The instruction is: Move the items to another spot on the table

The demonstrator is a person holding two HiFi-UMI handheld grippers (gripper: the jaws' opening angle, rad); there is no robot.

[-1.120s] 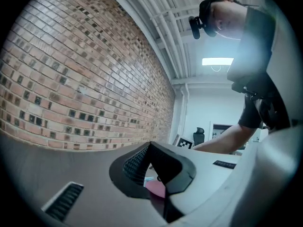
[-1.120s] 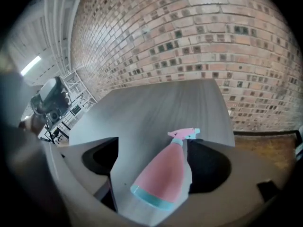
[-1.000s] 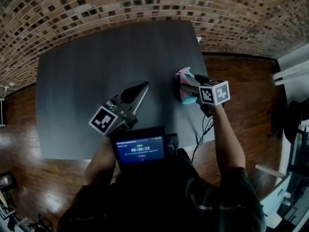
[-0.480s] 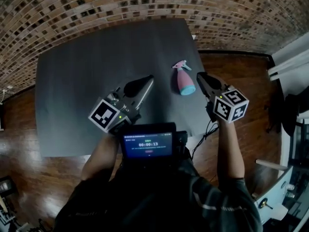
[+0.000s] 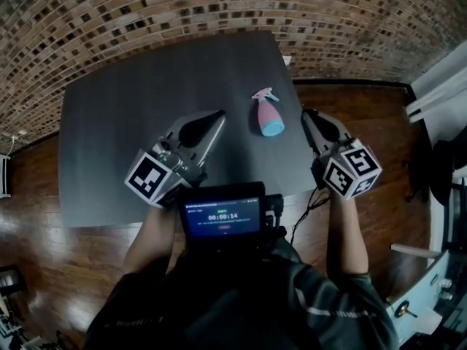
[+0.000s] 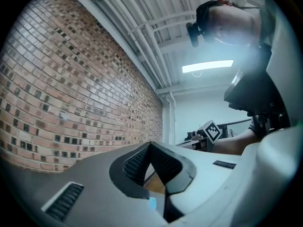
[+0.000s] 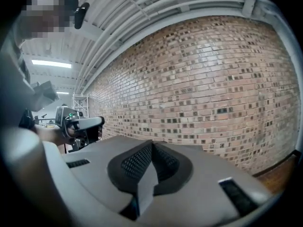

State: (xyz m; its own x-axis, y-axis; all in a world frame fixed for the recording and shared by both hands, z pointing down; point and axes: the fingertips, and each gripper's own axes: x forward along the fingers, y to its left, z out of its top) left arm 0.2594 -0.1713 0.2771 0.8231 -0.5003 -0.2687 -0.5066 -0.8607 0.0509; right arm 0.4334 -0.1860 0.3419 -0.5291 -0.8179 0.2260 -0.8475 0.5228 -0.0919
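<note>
**Bottle down, both grippers empty**

The spray bottle lies on its side on the table, close to the right edge, with its nozzle pointing away from the person. The right gripper hangs just beside it, jaws pressed together on nothing. The left gripper hovers over mid-table, likewise clenched and empty. This reads as a gap between moves, with nothing in hand. A fresh pick calls for spreading the jaws first, then lining them up across the bottle's body.
</note>
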